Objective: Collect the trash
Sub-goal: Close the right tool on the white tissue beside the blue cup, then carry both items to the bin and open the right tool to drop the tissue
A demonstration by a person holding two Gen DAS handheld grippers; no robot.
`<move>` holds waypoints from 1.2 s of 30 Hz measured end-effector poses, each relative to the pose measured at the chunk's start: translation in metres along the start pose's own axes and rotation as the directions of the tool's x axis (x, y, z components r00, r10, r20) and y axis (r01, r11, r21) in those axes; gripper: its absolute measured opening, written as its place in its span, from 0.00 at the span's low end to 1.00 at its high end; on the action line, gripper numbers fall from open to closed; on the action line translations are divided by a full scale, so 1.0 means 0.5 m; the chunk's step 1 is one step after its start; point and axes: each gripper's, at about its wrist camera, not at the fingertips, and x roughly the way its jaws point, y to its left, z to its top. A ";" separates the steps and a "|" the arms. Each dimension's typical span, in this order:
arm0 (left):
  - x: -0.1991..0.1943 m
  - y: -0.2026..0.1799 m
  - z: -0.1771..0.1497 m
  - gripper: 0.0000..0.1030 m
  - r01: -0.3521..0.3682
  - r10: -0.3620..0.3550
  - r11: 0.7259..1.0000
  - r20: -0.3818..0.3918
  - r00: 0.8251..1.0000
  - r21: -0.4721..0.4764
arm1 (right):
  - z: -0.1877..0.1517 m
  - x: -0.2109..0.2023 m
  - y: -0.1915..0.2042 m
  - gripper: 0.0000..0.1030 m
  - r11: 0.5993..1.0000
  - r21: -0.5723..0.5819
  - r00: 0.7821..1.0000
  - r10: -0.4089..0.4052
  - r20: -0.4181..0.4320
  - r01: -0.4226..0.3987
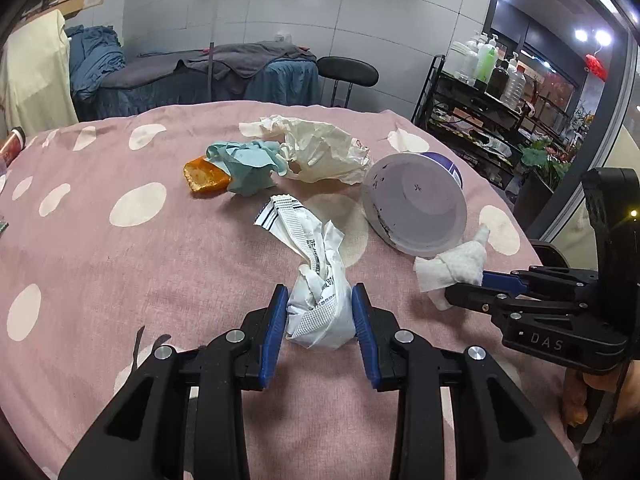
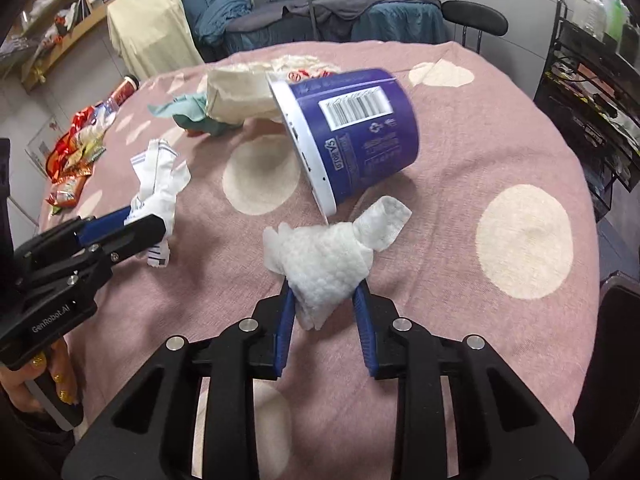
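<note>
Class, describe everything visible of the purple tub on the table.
The purple tub is a plastic-looking container lying on its side on the pink spotted tablecloth, its mouth turned toward the crumpled paper. It has a white rim, barcode label and white print; its pale inside looks empty, with dark smears. A white tissue lies just beside its rim.

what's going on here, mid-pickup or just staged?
Mid-pickup. A person with a handheld gripper in each hand is clearing trash off a pink dotted tablecloth. The left gripper is shut on a crumpled white wrapper; the right gripper is shut on a wadded white tissue. A purple tub lies on its side just beyond the tissue. Further back, a teal cloth, an orange wrapper and a crumpled cream paper bag are not yet collected.
</note>
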 end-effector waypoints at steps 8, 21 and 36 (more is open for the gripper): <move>-0.036 -0.035 -0.019 0.32 0.038 -0.038 0.999 0.032 0.999 0.004 | -0.054 -0.077 -0.022 0.28 0.998 0.068 0.996 0.001 0.088 -0.007; -0.061 -0.119 -0.033 0.32 0.129 -0.131 0.991 0.063 0.989 0.032 | -0.144 -0.214 -0.062 0.28 0.991 0.096 0.955 -0.119 0.272 0.096; -0.070 -0.238 -0.039 0.32 0.229 -0.239 0.965 0.066 0.969 0.126 | -0.228 -0.299 -0.168 0.28 0.952 0.271 0.914 -0.232 0.332 0.143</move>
